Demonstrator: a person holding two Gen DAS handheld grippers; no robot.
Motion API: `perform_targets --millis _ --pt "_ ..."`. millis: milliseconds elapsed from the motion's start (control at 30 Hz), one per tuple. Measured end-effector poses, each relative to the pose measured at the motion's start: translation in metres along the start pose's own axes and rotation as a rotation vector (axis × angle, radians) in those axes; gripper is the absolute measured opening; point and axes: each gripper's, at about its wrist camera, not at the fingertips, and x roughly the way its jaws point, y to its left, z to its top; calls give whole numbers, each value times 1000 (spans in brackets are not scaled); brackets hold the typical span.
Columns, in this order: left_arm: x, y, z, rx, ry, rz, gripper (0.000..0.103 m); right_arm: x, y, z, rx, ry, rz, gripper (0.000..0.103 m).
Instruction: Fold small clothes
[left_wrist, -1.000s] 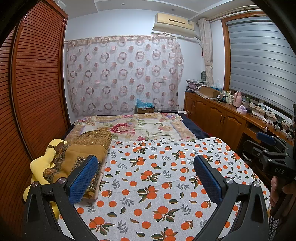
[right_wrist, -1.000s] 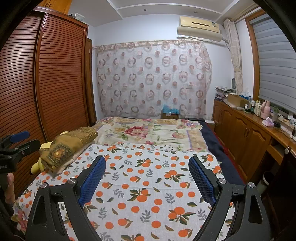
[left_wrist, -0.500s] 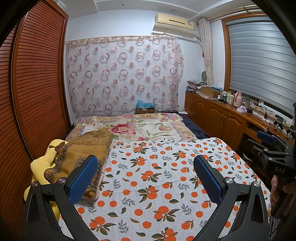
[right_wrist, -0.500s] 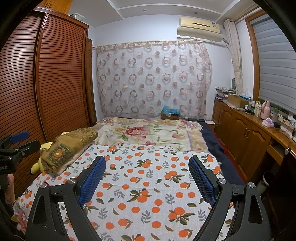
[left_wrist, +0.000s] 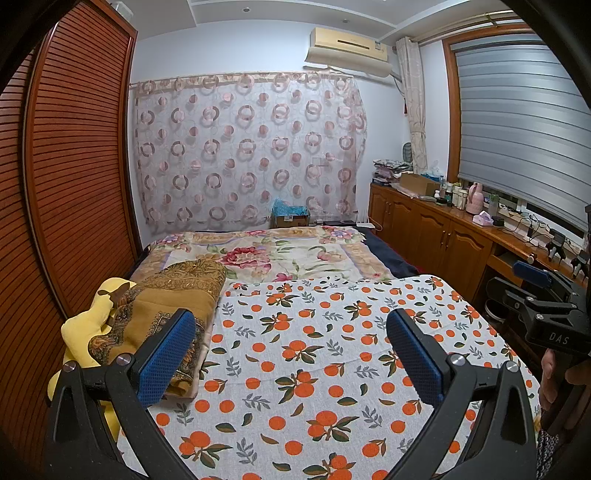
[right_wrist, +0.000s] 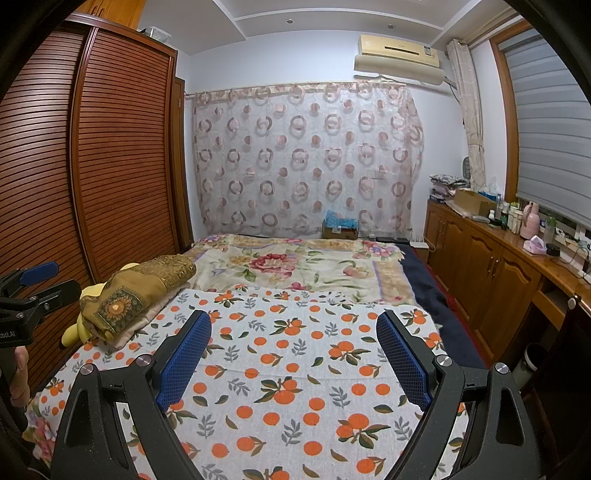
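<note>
the yellow plush toy is mostly buried under the folded brown blanket. the right gripper is cut off by the left wrist view's edge. small bottles on the wooden counter are too tiny to identify.
</note>
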Motion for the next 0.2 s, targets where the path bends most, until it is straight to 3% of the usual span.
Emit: perform_targets --millis 200 --pt "0 -1 0 4 0 3 103 0 -1 0 0 0 0 92"
